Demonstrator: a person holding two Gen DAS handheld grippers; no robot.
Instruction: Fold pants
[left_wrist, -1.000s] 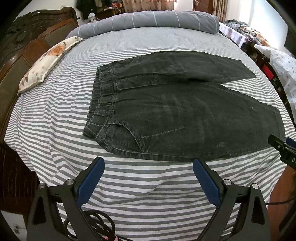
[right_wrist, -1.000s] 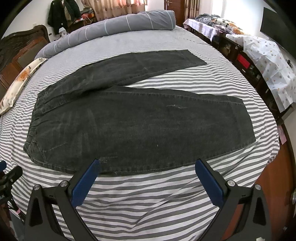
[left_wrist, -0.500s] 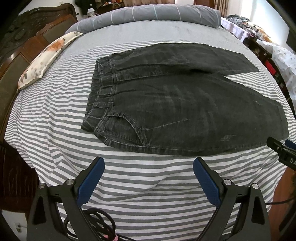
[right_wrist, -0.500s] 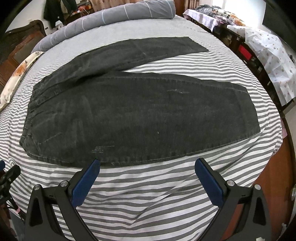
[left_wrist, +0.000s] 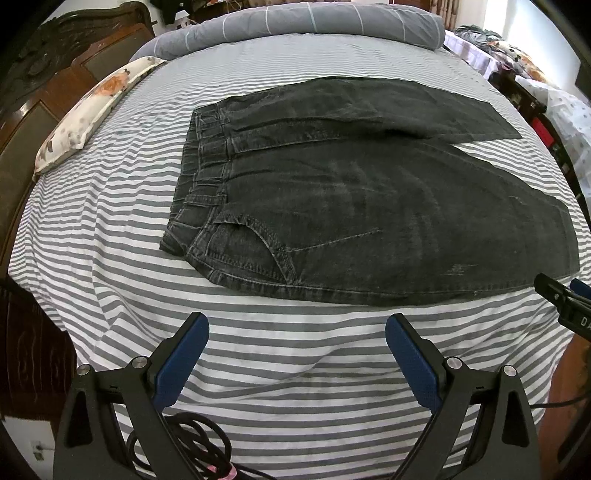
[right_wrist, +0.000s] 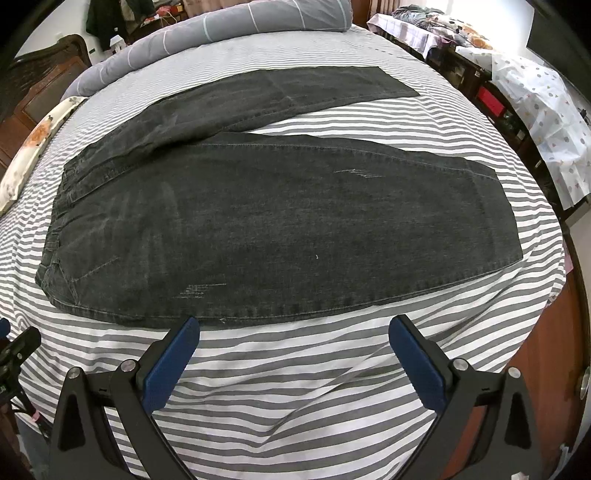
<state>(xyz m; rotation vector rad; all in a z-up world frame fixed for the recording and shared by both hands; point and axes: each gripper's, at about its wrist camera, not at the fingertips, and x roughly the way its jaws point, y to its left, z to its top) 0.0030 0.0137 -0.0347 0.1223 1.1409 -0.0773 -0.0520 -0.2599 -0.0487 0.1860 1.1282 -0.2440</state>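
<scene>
Dark grey denim pants (left_wrist: 369, 206) lie flat on the striped bed, waistband to the left, the two legs spread apart toward the right; they also show in the right wrist view (right_wrist: 277, 229). My left gripper (left_wrist: 297, 332) is open and empty, hovering just short of the pants' near edge by the hip pocket. My right gripper (right_wrist: 293, 336) is open and empty, close to the near leg's lower seam. The right gripper's tip shows at the left wrist view's right edge (left_wrist: 561, 299).
The bed has a grey-and-white striped sheet (left_wrist: 110, 221). A floral pillow (left_wrist: 92, 107) lies at the left by the wooden headboard (left_wrist: 44, 85). A rolled grey duvet (left_wrist: 303, 18) lies along the far side. Cluttered furniture (right_wrist: 498, 92) stands to the right.
Both grippers have moved forward and lower toward the pants' near edge, so the pants look larger. Both stayed open. The pants have not moved.
</scene>
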